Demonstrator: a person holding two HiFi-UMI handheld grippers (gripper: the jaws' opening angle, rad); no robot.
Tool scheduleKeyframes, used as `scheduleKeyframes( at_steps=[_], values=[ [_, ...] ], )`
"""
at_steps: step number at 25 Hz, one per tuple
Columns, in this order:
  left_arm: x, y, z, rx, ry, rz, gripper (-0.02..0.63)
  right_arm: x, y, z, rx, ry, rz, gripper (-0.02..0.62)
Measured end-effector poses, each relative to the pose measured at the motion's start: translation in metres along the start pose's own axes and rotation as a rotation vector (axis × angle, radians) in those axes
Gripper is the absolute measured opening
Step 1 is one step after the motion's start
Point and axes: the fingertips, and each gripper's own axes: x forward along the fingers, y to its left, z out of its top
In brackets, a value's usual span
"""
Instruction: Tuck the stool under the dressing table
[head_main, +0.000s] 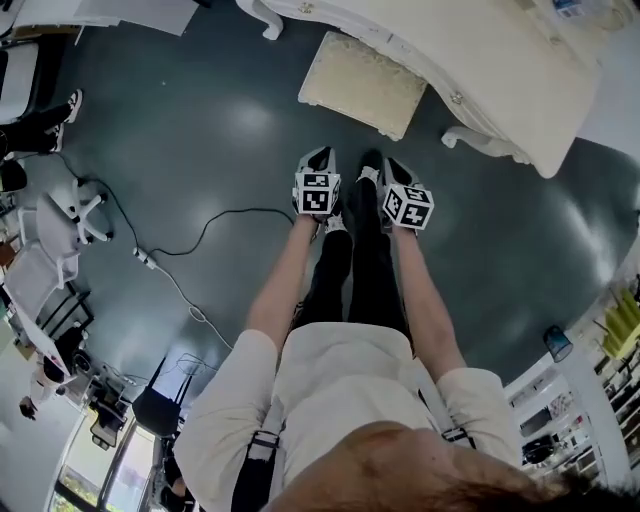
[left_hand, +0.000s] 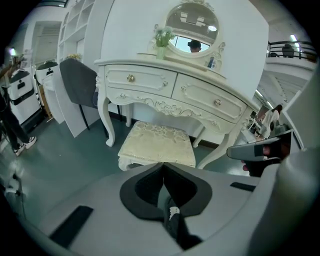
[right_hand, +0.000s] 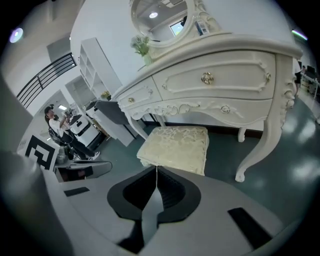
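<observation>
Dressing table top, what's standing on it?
On the dressing table stand an oval mirror, a small plant and a little bottle. The tabletop's edge hides the rest of its surface from both gripper views.

Head cam top-down, both others face stool (left_hand: 157, 142)

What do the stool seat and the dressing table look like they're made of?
Stool seat: padded cream fabric, probably brocade, judging by its raised floral pattern. Dressing table: likely painted wood, cream with a satin sheen, carved scrollwork and small gold knobs.
</observation>
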Motion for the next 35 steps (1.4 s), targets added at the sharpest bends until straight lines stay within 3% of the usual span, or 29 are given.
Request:
scheduleKeyframes(
  at_steps=[11,17,22,27,35],
  values=[
    [0.115,0.007,-0.023,-0.001,0.039,-0.058,0.015,0.089,-0.069,-0.023,0.067,0.050,-0.042,0.043],
    [0.155,0.017,-0.026,-0.033,0.022,-0.063,0.015,0.127,-0.057,-0.027,0.045,0.059,-0.020,0.043],
    [0.159,0.030,-0.019,-0.084,-0.035,-0.046,0.015,0.154,-0.047,-0.028,0.048,0.066,-0.028,0.043],
    [0.169,0.034,-0.035,-0.018,-0.031,-0.048,0.015,0.173,-0.038,-0.029,0.053,0.039,-0.013,0.043],
    [0.198,0.037,-0.051,-0.026,-0.020,-0.076,0.015,0.198,-0.036,-0.048,0.057,0.074,0.001,0.043]
  ],
)
